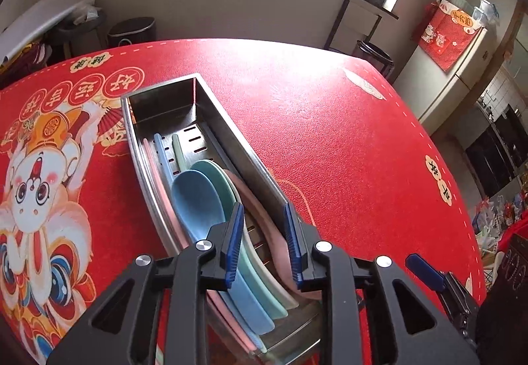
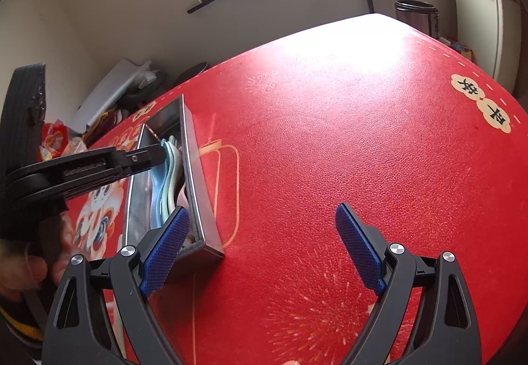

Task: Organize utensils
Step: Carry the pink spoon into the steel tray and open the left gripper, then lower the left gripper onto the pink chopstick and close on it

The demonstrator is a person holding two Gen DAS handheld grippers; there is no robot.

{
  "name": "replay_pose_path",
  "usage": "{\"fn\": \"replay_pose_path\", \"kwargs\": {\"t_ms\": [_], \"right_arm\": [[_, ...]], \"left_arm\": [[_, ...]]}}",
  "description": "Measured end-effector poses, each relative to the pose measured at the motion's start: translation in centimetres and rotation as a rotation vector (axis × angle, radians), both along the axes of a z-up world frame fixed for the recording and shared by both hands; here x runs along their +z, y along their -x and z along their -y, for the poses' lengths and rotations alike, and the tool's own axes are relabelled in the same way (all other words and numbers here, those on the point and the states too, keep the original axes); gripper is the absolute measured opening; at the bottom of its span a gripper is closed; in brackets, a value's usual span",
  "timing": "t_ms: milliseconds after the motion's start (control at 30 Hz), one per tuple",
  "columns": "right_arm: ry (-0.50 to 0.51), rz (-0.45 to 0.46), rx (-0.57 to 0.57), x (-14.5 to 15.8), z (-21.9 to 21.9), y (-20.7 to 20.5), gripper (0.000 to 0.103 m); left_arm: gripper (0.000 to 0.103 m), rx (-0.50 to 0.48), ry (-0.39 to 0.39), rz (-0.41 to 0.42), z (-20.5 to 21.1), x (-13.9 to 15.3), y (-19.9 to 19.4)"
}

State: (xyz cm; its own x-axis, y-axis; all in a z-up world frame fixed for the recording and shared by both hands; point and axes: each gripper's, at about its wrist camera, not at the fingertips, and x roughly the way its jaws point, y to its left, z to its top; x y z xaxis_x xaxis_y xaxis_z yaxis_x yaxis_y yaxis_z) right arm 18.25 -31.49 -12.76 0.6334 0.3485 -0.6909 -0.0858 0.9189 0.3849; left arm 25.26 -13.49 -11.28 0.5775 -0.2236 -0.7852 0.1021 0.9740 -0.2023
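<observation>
A long steel tray [image 1: 227, 121] lies on the red table mat and holds several plastic spoons stacked lengthwise: blue [image 1: 194, 197], green [image 1: 219, 175], cream [image 1: 260, 259] and pink [image 1: 246, 187]. My left gripper [image 1: 264, 228] hovers over the tray's near half, open by a narrow gap. The cream and pink spoons show below that gap and neither pad presses on them. In the right wrist view the tray [image 2: 198, 187] sits at the left with the left gripper [image 2: 158, 155] above the spoons [image 2: 161, 197]. My right gripper [image 2: 260, 233] stands wide open and holds nothing, just right of the tray's near end.
The red mat [image 2: 330, 134] with its cartoon print [image 1: 39, 187] covers the whole table. Dark bins [image 1: 132, 32] stand beyond the far edge, a fridge [image 1: 462, 75] at the right. A hand [image 2: 19, 269] holds the left gripper's handle.
</observation>
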Motion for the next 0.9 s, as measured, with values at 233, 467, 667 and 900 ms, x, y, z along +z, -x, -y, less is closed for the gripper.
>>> {"fn": "replay_pose_path", "kwargs": {"t_ms": [233, 467, 667, 900], "right_arm": [[0.006, 0.026, 0.015, 0.1, -0.4, 0.2, 0.087], [0.054, 0.066, 0.019, 1.2, -1.1, 1.3, 0.087], [0.11, 0.071, 0.033, 2.0, -2.9, 4.7, 0.087], [0.15, 0.053, 0.042, 1.7, -4.2, 7.5, 0.087]], "left_arm": [[0.03, -0.034, -0.047, 0.08, -2.9, 2.2, 5.6], [0.03, -0.018, -0.071, 0.086, -7.5, 1.1, 13.0], [0.03, -0.048, -0.081, 0.043, -8.3, -2.0, 16.3], [0.03, -0.074, -0.025, 0.005, -7.9, -4.0, 16.8]]}}
